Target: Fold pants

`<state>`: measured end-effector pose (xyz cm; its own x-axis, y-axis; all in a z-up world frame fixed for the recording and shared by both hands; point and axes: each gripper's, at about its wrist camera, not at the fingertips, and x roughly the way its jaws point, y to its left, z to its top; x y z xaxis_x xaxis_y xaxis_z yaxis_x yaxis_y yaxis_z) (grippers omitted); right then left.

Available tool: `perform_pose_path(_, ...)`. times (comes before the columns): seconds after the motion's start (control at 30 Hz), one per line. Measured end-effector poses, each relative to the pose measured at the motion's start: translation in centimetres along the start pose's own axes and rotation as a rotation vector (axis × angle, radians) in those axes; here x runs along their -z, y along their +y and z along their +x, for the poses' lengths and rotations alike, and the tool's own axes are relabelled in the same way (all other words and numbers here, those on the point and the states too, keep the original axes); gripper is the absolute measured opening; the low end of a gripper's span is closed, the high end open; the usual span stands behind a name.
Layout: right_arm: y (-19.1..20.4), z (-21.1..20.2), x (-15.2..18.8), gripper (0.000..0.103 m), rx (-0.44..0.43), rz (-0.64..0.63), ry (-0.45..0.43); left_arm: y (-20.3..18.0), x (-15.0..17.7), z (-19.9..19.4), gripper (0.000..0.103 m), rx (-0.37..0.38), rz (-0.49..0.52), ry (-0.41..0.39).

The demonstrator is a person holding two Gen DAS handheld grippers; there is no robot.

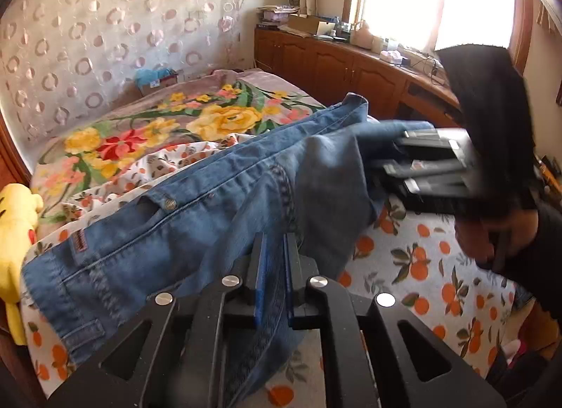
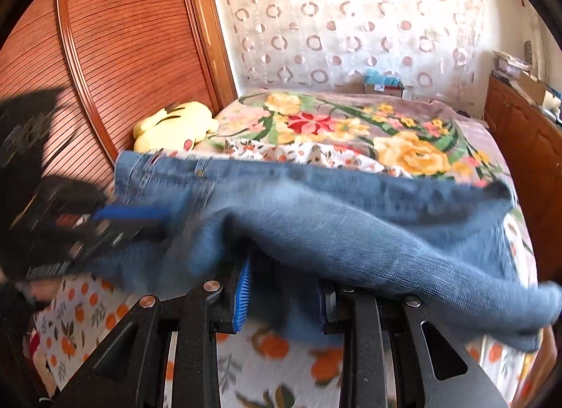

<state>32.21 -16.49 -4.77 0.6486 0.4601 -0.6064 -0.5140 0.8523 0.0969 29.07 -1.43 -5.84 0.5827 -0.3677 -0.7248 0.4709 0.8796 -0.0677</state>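
Observation:
Blue jeans [image 1: 196,204] lie across the orange-print sheet [image 1: 414,267], waistband toward the far side, partly lifted. My left gripper [image 1: 274,267] is shut on a fold of the denim near the seat. In the left wrist view my right gripper [image 1: 404,158] reaches into the leg fabric at the right, blurred. In the right wrist view the jeans [image 2: 351,225] drape over my right gripper [image 2: 284,299]; its blue pads [image 2: 243,297] stand apart with denim lying over and between them. The left gripper [image 2: 140,218] shows at the left, blurred.
A floral blanket [image 1: 158,134] covers the far half of the bed. A yellow plush toy [image 1: 14,232] lies at the left edge by the wooden headboard [image 2: 123,39]. A wooden cabinet [image 1: 333,63] with clutter runs under the window on the right.

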Motion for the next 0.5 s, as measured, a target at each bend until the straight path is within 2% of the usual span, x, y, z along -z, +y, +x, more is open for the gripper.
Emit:
perform_pose_path(0.1, -0.2, 0.9, -1.0, 0.030, 0.008, 0.012, -0.015, -0.4, 1.3, -0.8, 0.028, -0.008, 0.006, -0.008)
perform_pose_path(0.2, -0.1, 2.0, -1.0, 0.030, 0.013, 0.026, -0.014, -0.7, 2.5, -0.7, 0.032, -0.006, -0.005, -0.002)
perform_pose_path(0.3, 0.2, 2.8, -0.9, 0.030, 0.019, 0.034, -0.008, -0.7, 3.0, -0.1, 0.044, 0.006, -0.016, 0.004)
perform_pose_path(0.5, 0.2, 3.1, -1.2, 0.030, 0.041, 0.033, -0.009, -1.4, 3.4, 0.7, 0.045, -0.021, 0.015, 0.008)
